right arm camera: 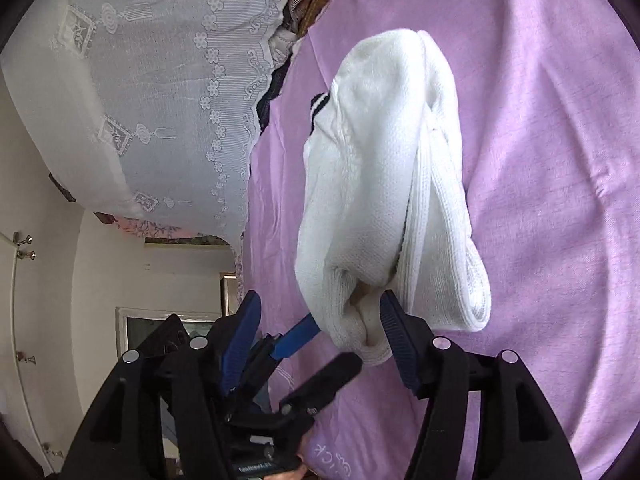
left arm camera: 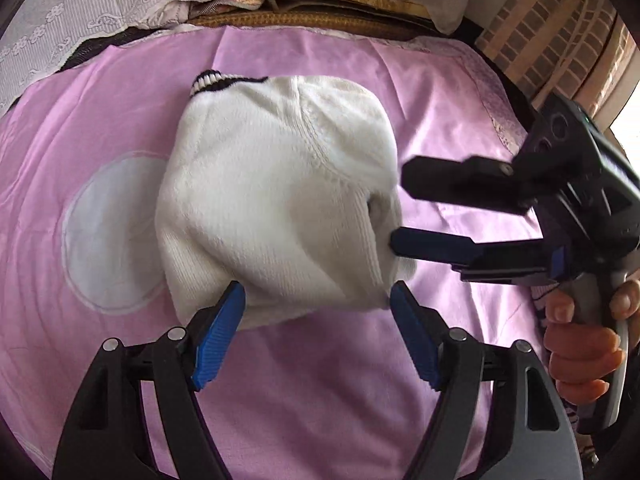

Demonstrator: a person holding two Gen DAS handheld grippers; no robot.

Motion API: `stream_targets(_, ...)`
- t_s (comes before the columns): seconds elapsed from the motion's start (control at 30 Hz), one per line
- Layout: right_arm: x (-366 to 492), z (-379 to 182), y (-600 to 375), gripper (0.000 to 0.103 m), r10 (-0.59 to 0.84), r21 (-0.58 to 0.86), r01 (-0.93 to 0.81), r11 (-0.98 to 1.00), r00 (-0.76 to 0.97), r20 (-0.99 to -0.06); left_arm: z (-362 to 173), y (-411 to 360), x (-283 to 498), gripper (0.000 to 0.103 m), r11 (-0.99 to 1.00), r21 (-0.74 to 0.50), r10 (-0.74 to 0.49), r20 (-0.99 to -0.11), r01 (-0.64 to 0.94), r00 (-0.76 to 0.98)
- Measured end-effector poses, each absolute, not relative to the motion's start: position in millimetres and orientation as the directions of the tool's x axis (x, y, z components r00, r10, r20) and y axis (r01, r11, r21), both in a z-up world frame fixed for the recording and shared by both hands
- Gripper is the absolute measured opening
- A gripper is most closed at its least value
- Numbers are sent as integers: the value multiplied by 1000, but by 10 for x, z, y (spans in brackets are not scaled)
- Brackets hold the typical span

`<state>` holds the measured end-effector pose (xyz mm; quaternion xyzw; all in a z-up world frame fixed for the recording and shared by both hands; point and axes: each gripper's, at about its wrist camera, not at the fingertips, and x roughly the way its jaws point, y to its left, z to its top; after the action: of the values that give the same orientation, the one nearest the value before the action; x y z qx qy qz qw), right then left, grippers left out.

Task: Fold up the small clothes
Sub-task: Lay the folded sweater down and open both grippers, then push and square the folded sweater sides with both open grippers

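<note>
Pink sheet (left arm camera: 320,360), lace curtain (right arm camera: 140,100) behind — folded white sweater (left arm camera: 272,200), left gripper (left arm camera: 316,300) and right gripper (left arm camera: 400,208) both apart beside it

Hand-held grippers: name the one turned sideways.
The right hand-held gripper: fingers stacked vertically beside the sweater; the left hand-held gripper holds them level.

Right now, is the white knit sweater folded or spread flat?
Folded: the white knit sweater sits as a compact bundle on the pink bedsheet, with doubled layers showing at its edge.
</note>
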<state>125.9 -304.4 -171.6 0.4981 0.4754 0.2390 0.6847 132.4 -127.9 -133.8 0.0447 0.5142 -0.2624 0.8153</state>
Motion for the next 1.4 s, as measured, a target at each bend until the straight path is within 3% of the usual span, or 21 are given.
stream_targets(0.17, 1224, -1679, -2835, 63, 750, 865, 164, 474, 439, -494, -1369, -1227, 1144, 72, 844, -190, -388, -861, 501, 328)
stream_targets(0.2, 1208, -1650, -2810, 59, 740, 854, 151, 497, 441, -508, -1341, -1168, 1126, 73, 846, -180, -385, -858, 502, 341)
stream_targets(0.3, 1206, -1628, -2695, 16, 739, 830, 82, 552, 412, -533, -1305, -917, 1166, 76, 870, -184, -372, -854, 457, 364)
stream_targets(0.33, 1209, -1600, -2653, 9, 715, 801, 55, 596, 417, -561, -1305, -822, 1195, 76, 881, -187, -364, -854, 434, 371)
stream_targets(0.47, 1108, -1377, -2854, 7, 680, 770, -17, 638, 482, -553, -1207, -567, 1386, 76, 913, -202, -347, -843, 355, 412)
stream_targets(0.57, 1085, -1464, -3069, 7, 652, 741, 19, 671, 462, -601, -1174, -595, 1499, 80, 921, -186, -328, -844, 343, 425)
stream_targets(0.67, 1065, -1868, -3128, 7, 642, 732, 112, 672, 405, -651, -1405, -765, 1578, 82, 924, -84, -239, -890, 374, 389)
stream_targets(0.87, 987, -2085, -3142, 7, 676, 772, 138, 621, 404, -616, -1860, -717, 1574, 81, 934, 30, -84, -950, 357, 300)
stream_targets(0.97, 938, -1885, -3222, 14, 669, 764, 99, 637, 420, -613, -1616, -601, 1552, 79, 937, -6, -139, -924, 350, 355)
stream_targets(1.17, 1164, -1310, -3394, 15, 587, 710, 15, 704, 551, -593, -1024, -742, 1736, 79, 915, -58, -263, -835, 398, 484)
stream_targets(1.3, 1604, -1224, -3249, 14, 589, 702, -23, 712, 564, -578, -1116, -1106, 1932, 79, 899, -39, -265, -842, 436, 470)
stream_targets(1.4, 1913, -1353, -3124, 14, 577, 682, -1, 731, 533, -618, -1415, -1276, 1999, 80, 897, -24, -229, -880, 441, 416)
